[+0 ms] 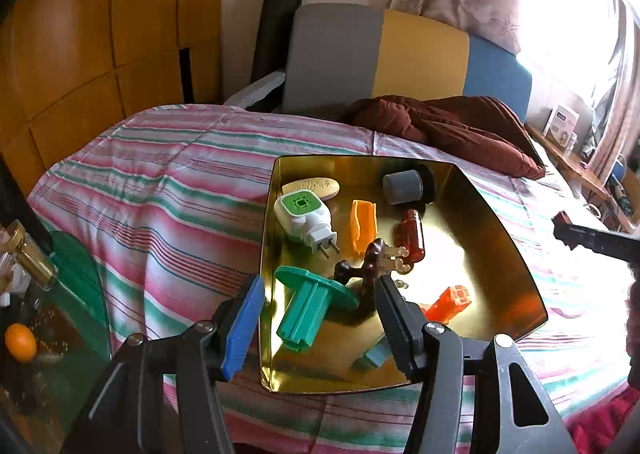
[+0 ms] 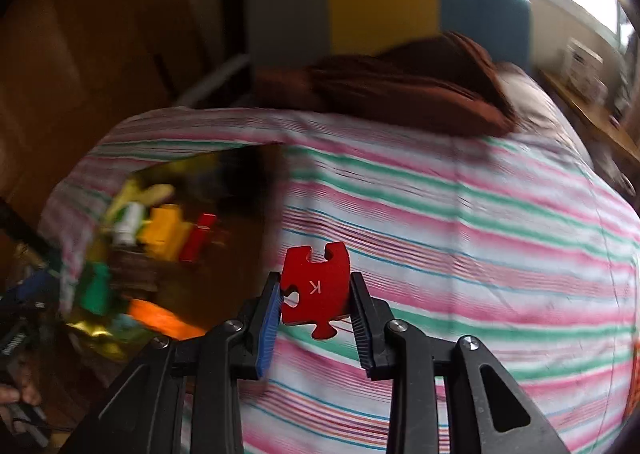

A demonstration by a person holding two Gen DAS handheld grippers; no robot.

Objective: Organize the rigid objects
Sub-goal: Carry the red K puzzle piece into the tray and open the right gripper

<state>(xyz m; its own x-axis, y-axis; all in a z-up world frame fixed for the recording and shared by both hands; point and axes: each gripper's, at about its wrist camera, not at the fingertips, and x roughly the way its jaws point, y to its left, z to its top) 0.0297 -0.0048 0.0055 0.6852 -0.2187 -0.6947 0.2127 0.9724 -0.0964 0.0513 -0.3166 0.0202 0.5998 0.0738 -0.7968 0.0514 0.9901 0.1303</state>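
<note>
Red jigsaw-shaped plastic piece (image 2: 316, 288) sits clenched in my right claw (image 2: 316, 290) above the striped bedspread (image 2: 480, 234), not yet in the gold metal tray (image 1: 500, 238), which already holds several items; my left claw (image 1: 320, 306) hangs released over it.

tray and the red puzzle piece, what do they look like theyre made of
Tray: likely metal with a polished gold finish; it mirrors the window light and the objects lying in it.
Puzzle piece: rigid and flat, smooth matte red with a white letter K and clean-cut edges; probably painted wood or plastic, the look leaves it open.
</note>
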